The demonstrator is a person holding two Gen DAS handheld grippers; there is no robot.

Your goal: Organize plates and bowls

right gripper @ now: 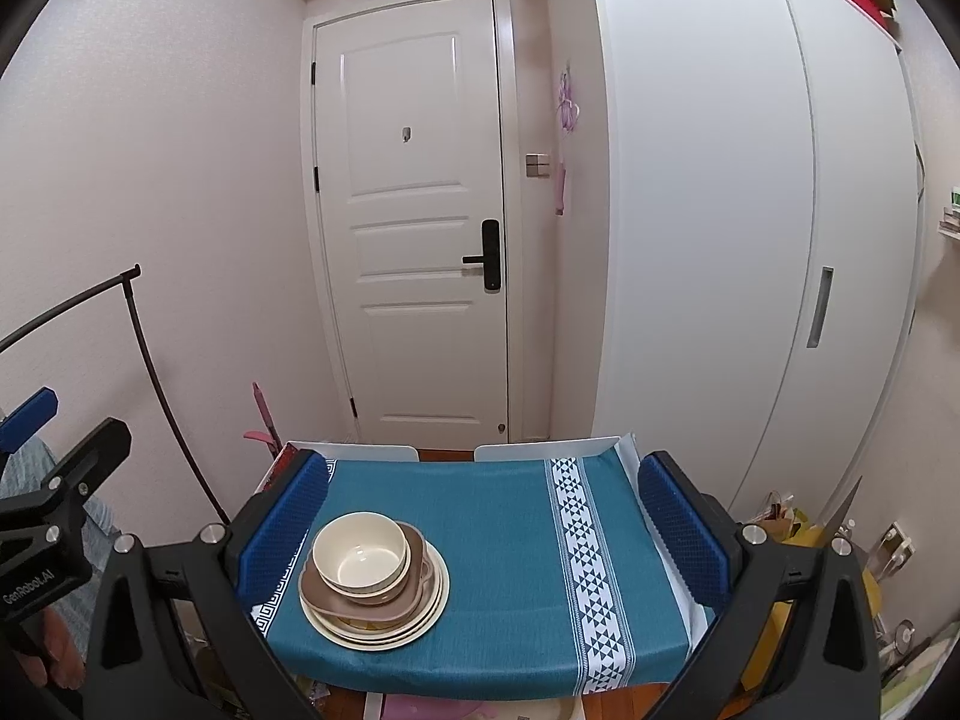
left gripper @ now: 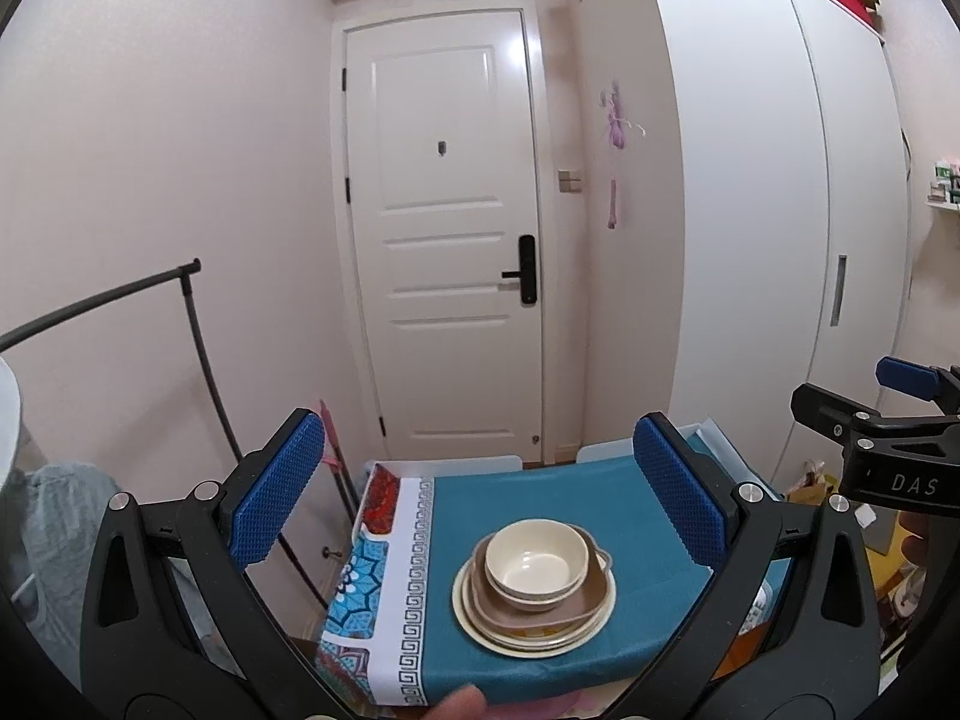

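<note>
One stack of dishes stands on the teal tablecloth (left gripper: 540,498) (right gripper: 492,516). A cream bowl (left gripper: 536,557) (right gripper: 360,552) sits on top, nested in a brown square dish (left gripper: 585,597) (right gripper: 414,591), which rests on cream plates (left gripper: 594,621) (right gripper: 435,609). My left gripper (left gripper: 477,495) is open and empty, raised above and behind the stack. My right gripper (right gripper: 483,525) is open and empty, held above the table with the stack toward its left finger. Each gripper shows at the edge of the other's view.
The small table stands before a white door (left gripper: 444,228) (right gripper: 414,210). A white wardrobe (left gripper: 750,210) (right gripper: 720,240) is on the right, a black clothes rack (left gripper: 198,324) (right gripper: 144,348) on the left. Clutter lies on the floor at the right (right gripper: 798,528).
</note>
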